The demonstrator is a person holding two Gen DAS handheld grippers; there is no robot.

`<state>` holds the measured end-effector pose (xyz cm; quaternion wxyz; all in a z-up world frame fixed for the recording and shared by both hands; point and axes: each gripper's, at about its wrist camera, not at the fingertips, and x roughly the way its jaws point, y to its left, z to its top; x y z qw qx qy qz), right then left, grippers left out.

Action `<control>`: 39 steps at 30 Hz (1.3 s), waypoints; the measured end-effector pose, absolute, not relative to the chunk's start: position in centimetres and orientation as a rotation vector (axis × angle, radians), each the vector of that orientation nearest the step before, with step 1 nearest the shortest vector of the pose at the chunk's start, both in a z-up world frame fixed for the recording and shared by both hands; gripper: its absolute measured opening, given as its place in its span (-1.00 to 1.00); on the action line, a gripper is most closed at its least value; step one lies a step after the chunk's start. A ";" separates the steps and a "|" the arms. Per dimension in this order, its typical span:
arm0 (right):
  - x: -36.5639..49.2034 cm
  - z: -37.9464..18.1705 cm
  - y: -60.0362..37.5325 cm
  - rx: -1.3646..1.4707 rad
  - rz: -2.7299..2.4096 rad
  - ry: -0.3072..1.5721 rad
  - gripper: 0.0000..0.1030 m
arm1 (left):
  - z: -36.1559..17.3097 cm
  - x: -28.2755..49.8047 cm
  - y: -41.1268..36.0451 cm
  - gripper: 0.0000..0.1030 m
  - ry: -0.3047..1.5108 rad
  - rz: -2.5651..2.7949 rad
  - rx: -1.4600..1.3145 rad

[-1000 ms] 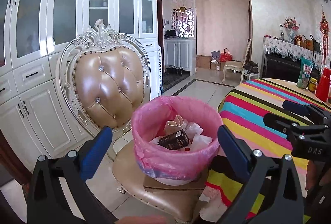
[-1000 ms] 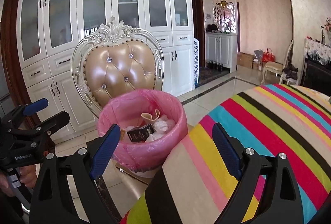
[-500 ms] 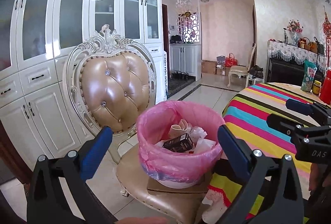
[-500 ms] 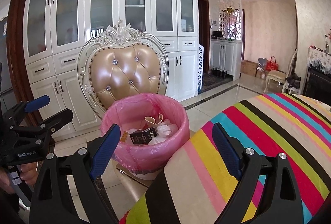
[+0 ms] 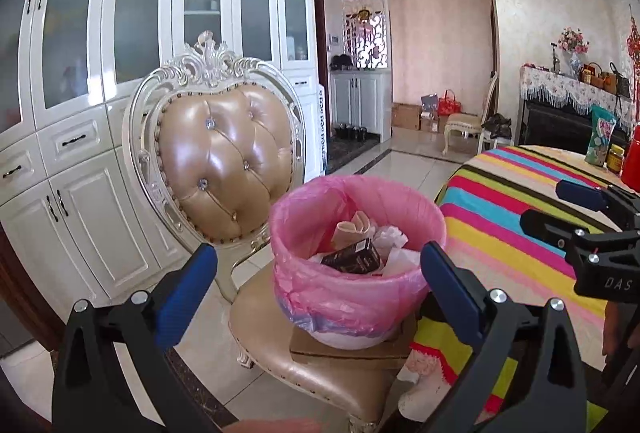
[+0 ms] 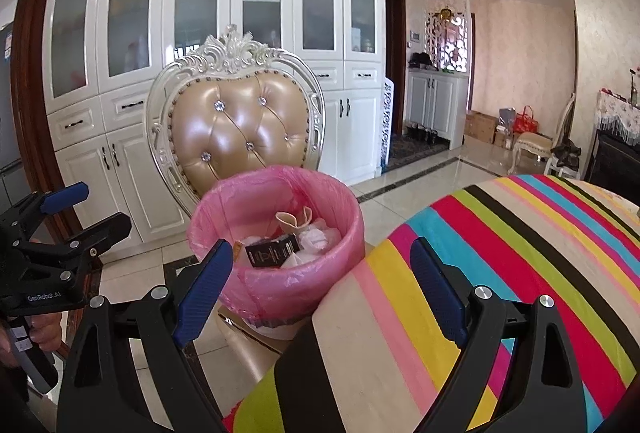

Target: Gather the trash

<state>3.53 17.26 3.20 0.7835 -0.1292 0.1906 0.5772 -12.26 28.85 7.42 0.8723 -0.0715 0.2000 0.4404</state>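
Observation:
A white bin lined with a pink bag (image 5: 352, 293) stands on a beige chair seat (image 5: 280, 345); it also shows in the right wrist view (image 6: 280, 273). Inside lie a black box (image 5: 354, 257), crumpled white paper (image 5: 390, 235) and a beige wrapper (image 5: 350, 229). My left gripper (image 5: 318, 293) is open and empty, just in front of the bin. My right gripper (image 6: 320, 285) is open and empty, above the table edge beside the bin. Each gripper shows in the other's view: the right one (image 5: 576, 217) and the left one (image 6: 68, 213).
A round table with a striped cloth (image 6: 500, 273) stands right of the chair. A snack bag (image 5: 600, 137), a jar (image 5: 616, 159) and a red container (image 5: 632, 161) stand at its far side. White cabinets (image 5: 100, 113) line the wall behind the chair.
Both grippers have drawn back and lifted a little, so the bin sits lower and farther in both views. Both stay open and empty.

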 end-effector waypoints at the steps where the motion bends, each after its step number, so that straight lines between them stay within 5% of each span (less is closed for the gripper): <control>1: 3.7 3.0 17.3 -0.275 1.240 0.418 0.65 | 7.2 -12.3 29.0 0.91 0.424 0.919 -0.154; 39: 4.2 1.3 17.9 -0.290 1.241 0.452 0.65 | 4.8 -12.1 30.2 0.91 0.453 0.932 -0.171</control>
